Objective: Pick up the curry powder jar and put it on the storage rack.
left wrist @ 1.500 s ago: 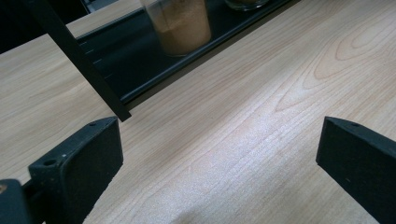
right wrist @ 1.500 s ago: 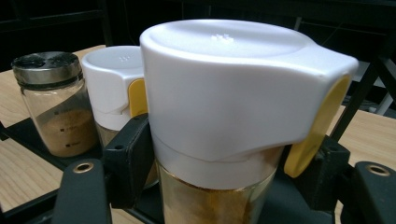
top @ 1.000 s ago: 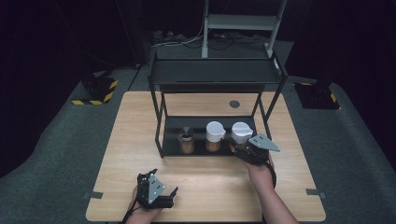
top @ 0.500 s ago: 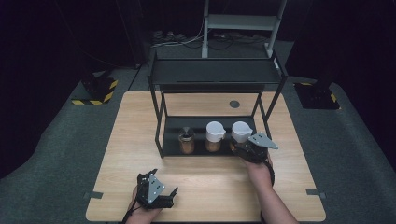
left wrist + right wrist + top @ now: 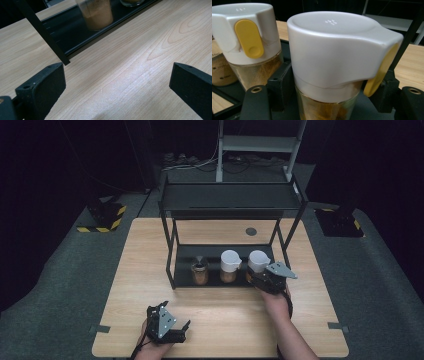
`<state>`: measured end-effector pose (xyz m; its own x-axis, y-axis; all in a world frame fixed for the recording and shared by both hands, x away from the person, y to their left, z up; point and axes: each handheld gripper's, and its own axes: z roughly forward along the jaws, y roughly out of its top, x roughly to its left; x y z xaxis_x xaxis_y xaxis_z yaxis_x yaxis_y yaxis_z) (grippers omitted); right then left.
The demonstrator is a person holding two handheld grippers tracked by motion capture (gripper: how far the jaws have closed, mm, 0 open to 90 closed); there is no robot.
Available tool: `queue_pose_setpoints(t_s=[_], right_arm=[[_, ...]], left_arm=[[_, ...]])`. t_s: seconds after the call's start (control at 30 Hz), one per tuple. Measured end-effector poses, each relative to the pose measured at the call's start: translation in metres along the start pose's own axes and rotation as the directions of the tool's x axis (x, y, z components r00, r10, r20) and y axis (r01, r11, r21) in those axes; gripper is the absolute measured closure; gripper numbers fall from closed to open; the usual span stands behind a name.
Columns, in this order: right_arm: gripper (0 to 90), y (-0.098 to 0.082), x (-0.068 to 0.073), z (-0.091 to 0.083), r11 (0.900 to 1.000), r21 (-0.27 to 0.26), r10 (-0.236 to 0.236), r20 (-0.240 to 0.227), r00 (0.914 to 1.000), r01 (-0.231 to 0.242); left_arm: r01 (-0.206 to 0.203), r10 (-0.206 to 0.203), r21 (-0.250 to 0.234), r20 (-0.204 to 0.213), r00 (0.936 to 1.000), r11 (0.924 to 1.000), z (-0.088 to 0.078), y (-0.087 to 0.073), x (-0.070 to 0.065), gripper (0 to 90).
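Dark room all round, with a light wooden table (image 5: 220, 320) lit in the middle of the high view and a black two-tier rack (image 5: 232, 202) stood toward its far side; three jars are lined up on the rack's bottom shelf (image 5: 185, 255), near the centre of the frame. An open jar of brown powder (image 5: 199, 273) is seen at the left of the row, a white-lidded jar (image 5: 229, 265) in the middle, and the right-hand jar (image 5: 258, 262) at the end, also white-lidded with a yellow tab.

That right-hand jar is where the work is; the right gripper (image 5: 263, 281) is closed around its glass body just under the lid (image 5: 342, 47), with a black jaw seen pressed on either side in the right gripper view, so it looks properly gripped. The jar seems to be sitting on the shelf or barely off it; hard to call from these angles.

The left gripper (image 5: 172, 334) is parked at the lower left of the table, jaws spread wide with nothing but bare wood between them, well apart from the rack.

So, roughly: the grab looks done; the lifting out of the rack and whatever is meant for the jar afterwards are probably all left to do.
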<state>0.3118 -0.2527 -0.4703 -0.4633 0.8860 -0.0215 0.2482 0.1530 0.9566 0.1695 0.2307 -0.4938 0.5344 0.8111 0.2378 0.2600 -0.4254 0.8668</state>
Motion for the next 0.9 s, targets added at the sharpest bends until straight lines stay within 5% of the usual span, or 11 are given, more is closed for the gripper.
queue_pose_setpoints(t_s=[0.6,0.9], right_arm=[[29.4,0.0012,-0.0011,0.0022,1.0,0.004,0.007,0.006,1.0,-0.007],[14.3,0.0022,-0.0041,0.0023,0.999,0.004,0.038,0.003,0.9993,-0.038]], left_arm=[[-0.002,0.002,0.0,-0.001,1.0,1.0,-0.0004,-0.0002,-0.0004,0.7],[0.0,0.0,0.0,-0.001,1.0,1.0,-0.0005,-0.0002,0.0001,0.7]])
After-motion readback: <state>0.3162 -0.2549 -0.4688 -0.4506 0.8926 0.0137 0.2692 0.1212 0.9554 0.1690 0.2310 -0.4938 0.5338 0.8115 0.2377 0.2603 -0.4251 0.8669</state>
